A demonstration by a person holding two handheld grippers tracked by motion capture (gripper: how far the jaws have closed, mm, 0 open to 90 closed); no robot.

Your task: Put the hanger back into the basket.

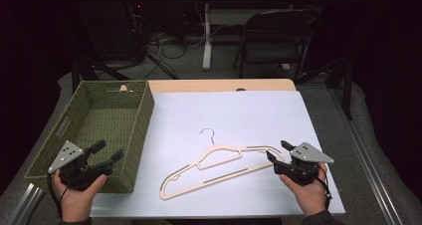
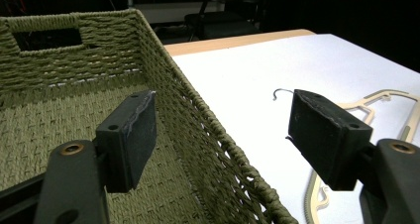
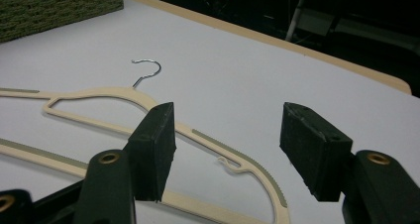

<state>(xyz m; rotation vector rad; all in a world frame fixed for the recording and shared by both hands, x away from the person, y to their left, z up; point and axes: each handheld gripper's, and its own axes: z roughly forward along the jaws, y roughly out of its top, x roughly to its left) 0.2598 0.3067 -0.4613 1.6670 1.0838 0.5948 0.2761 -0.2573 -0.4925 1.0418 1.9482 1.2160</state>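
My right hand-held gripper gapes wide just above the flat hanger's near end, holding nothing. The thin arm could slide away under the pads. My left hand-held gripper, also wide and empty, straddles the basket rim and might snag it.

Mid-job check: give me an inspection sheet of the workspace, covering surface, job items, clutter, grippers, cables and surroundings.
Surface: white sheet on a wooden table, flat and bare around the items.
Job's things: hanger lies flat on the sheet, hook pointing away from the person; green woven basket at the sheet's left edge, nothing seen inside.
Clutter: nothing seen.
Grippers: left gripper open, straddling the basket's right wall; right gripper open at the hanger's right end, fingers not pressing it.
Cables: black cable trails from the left gripper; loose cables on the floor beyond the table.
Surroundings: dark room, folding chair and a table leg behind.
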